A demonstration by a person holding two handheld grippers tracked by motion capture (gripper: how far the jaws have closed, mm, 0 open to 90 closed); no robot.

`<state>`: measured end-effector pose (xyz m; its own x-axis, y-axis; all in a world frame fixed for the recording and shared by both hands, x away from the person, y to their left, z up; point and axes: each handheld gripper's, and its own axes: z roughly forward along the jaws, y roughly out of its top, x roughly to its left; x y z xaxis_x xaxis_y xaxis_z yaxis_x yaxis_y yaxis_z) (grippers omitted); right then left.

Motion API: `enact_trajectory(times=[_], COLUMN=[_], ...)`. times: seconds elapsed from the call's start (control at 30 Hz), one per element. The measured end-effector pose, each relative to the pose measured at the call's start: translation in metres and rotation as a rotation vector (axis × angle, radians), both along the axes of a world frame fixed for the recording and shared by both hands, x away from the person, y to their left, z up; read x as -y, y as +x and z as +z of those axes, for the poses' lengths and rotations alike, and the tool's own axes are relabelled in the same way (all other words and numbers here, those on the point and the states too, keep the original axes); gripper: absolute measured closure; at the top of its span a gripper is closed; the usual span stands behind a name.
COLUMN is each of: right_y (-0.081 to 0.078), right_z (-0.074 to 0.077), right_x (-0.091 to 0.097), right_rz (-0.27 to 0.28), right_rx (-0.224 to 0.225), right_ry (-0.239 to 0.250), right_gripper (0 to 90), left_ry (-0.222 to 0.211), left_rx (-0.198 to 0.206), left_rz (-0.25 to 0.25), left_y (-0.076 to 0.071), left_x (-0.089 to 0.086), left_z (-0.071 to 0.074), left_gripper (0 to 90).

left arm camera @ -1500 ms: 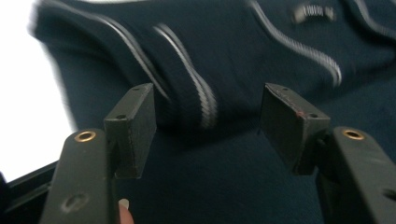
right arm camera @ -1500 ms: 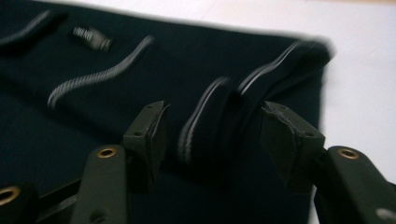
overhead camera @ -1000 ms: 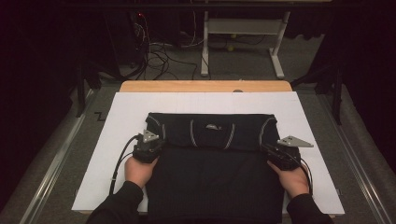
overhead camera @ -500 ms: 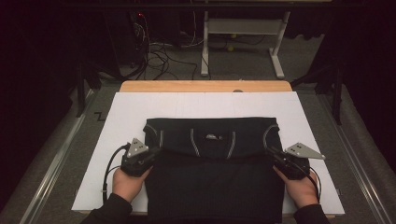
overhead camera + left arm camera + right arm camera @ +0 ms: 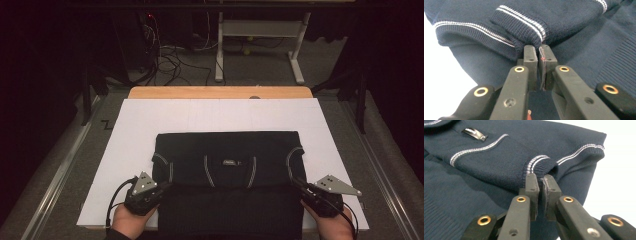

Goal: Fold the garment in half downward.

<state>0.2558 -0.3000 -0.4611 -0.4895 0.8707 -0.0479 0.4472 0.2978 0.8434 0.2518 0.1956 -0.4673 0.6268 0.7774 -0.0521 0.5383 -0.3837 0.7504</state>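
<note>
A dark navy knit sweater (image 5: 227, 150) with white stripe trim lies on the white table cover (image 5: 200, 115), its upper part folded over towards me. My left gripper (image 5: 161, 186) is shut on the striped ribbed edge at the fold's left end, and my right gripper (image 5: 301, 186) is shut on the right end. In the left gripper view the gripper (image 5: 537, 50) pinches the sweater (image 5: 574, 20) just under a striped cuff. In the right gripper view the gripper (image 5: 540, 178) does the same on the sweater (image 5: 486, 165), near a small black label (image 5: 474, 133).
A wooden table edge (image 5: 220, 92) shows beyond the white cover. Behind it on the floor stand a white desk frame (image 5: 260, 30) and a tangle of cables (image 5: 170, 50). Metal rails (image 5: 60, 175) run along both sides of the table.
Both grippers have moved back towards me, drawing the folded upper part of the sweater down over its lower part. The far edge of the sweater has shifted nearer.
</note>
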Motion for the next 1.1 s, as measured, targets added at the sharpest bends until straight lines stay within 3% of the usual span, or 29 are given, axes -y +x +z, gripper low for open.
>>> enact_trajectory(times=[0.17,0.23,0.4,0.57,0.8,0.87,1.1], right_y=[-0.006,-0.006,-0.006,-0.009,0.000,0.007,0.039], right_z=[-0.002,-0.004,-0.009,-0.004,0.010,0.014,0.029], right_x=[0.000,-0.001,0.002,0.005,-0.008,-0.014,-0.035], right_rz=[-0.001,0.001,-0.011,0.004,0.002,0.006,0.024], right_rx=[-0.017,-0.026,-0.061,-0.032,0.035,0.042,0.034], right_ry=[-0.010,-0.031,-0.033,0.053,0.097,0.099,0.106], right_gripper=[84.6,84.7,84.4,66.3,46.6,41.8,19.5], left_ry=[0.037,0.023,0.021,-0.069,-0.152,-0.164,-0.195], left_rx=[-0.057,-0.076,-0.064,0.024,0.063,0.062,0.029], left_rz=[-0.019,-0.019,-0.021,0.014,0.015,-0.001,-0.004], left_y=[-0.002,0.000,-0.001,0.003,0.018,0.024,0.053], left_x=[0.000,-0.001,-0.005,-0.020,-0.014,-0.009,0.009], left_z=[-0.011,-0.013,-0.010,0.003,0.012,0.017,0.026], left_gripper=[81.6,81.3,76.8,55.3,34.3,32.5,11.4])
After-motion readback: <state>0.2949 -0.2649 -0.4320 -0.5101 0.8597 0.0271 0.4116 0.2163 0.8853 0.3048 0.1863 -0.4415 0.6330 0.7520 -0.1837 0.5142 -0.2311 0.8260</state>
